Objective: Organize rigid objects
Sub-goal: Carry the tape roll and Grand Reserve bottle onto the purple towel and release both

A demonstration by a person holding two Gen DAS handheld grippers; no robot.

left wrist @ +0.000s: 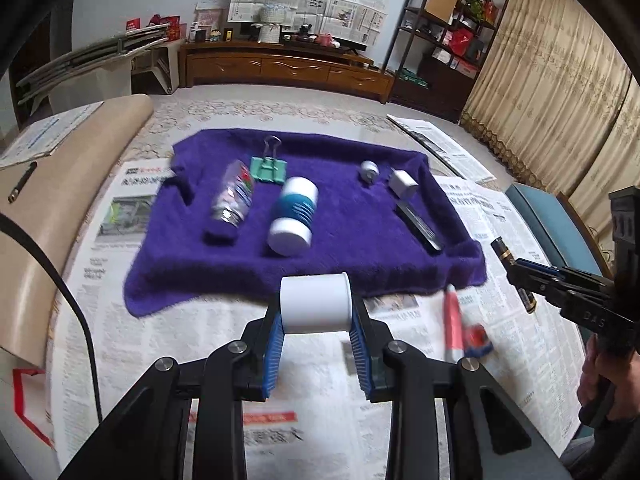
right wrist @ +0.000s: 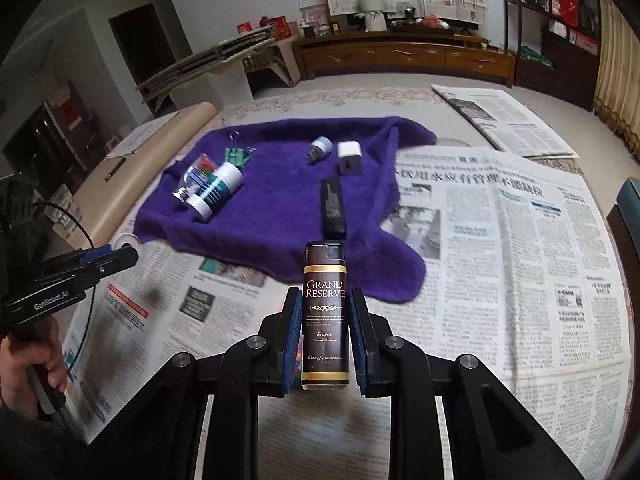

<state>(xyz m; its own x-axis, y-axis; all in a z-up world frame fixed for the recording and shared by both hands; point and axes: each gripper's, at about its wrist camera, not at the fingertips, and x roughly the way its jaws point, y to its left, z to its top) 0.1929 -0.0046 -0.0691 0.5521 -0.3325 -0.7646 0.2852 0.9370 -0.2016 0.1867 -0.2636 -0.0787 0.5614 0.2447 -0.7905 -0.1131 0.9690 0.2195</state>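
Left gripper (left wrist: 316, 332): jaws clamped on a white spool (left wrist: 315, 304), held above the newspaper-covered bench (right wrist: 520, 260) just short of the purple towel's (left wrist: 340, 248) near edge. Right gripper (right wrist: 325, 336): jaws clamped on a brown lighter (right wrist: 325, 316), also at that edge. Bare towel lies between the white-capped bottle (left wrist: 293, 216) and the black bar (left wrist: 418, 222).
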